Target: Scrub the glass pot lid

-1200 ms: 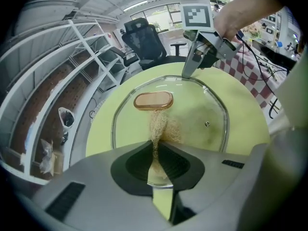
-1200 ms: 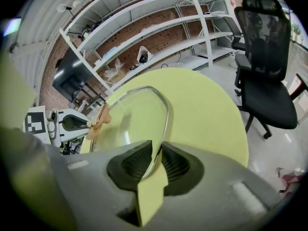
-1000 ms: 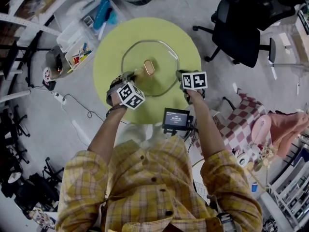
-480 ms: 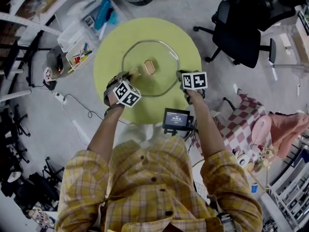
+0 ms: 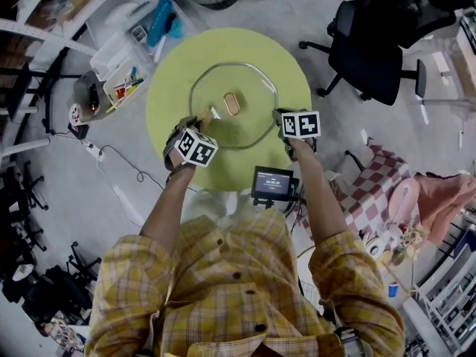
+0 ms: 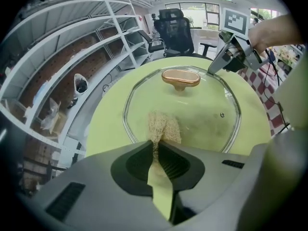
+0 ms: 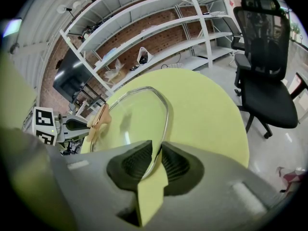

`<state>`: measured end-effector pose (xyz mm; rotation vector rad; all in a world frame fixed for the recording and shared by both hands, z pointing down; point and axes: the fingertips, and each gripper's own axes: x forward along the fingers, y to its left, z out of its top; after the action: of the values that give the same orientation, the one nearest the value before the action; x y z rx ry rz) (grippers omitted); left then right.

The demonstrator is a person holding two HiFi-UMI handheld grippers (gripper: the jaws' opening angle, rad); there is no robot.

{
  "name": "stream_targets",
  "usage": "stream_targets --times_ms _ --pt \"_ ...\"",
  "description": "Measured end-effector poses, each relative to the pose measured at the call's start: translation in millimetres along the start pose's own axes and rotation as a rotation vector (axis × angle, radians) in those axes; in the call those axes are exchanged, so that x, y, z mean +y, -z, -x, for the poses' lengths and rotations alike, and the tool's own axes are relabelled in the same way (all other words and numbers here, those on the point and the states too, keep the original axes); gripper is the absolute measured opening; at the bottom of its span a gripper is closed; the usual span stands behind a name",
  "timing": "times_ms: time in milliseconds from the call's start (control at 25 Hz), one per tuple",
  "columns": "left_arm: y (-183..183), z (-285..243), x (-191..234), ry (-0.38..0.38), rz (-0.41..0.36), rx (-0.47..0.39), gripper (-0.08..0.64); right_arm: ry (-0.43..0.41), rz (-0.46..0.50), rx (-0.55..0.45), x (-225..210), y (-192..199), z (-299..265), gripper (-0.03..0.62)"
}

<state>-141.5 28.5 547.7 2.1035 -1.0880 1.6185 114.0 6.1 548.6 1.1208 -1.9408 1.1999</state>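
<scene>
Clamping scrub pad [image 6: 163, 127], left gripper [image 6: 158, 153] jaws, on flat glass lid [image 5: 251, 126] | right gripper [image 7: 158, 160] jaws clamp rim [image 7: 167, 110] | knob [image 5: 231, 103] up

A black office chair [image 5: 368, 50] stands near the round table [image 5: 282, 69] (yellow-green).

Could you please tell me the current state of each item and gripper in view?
glass pot lid: knob up on the table, rim clamped.
scrub pad: gripped, resting on the lid's glass.
left gripper: shut on the scrub pad.
right gripper: shut on the lid's rim.
small screen: lit.
</scene>
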Motion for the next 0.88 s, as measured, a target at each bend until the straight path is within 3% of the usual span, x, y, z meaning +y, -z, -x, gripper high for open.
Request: stream_targets --times_ms 280,880 --pt "-0.5 5.2 -7.7 0.049 0.12 -0.004 0.038 0.001 0.0 -0.002 -1.0 -0.1 0.4 0.061" --pt "0.7 17.3 -48.8 0.096 0.109 -0.027 0.038 0.008 -0.009 -0.012 -1.9 1.0 0.6 0.06"
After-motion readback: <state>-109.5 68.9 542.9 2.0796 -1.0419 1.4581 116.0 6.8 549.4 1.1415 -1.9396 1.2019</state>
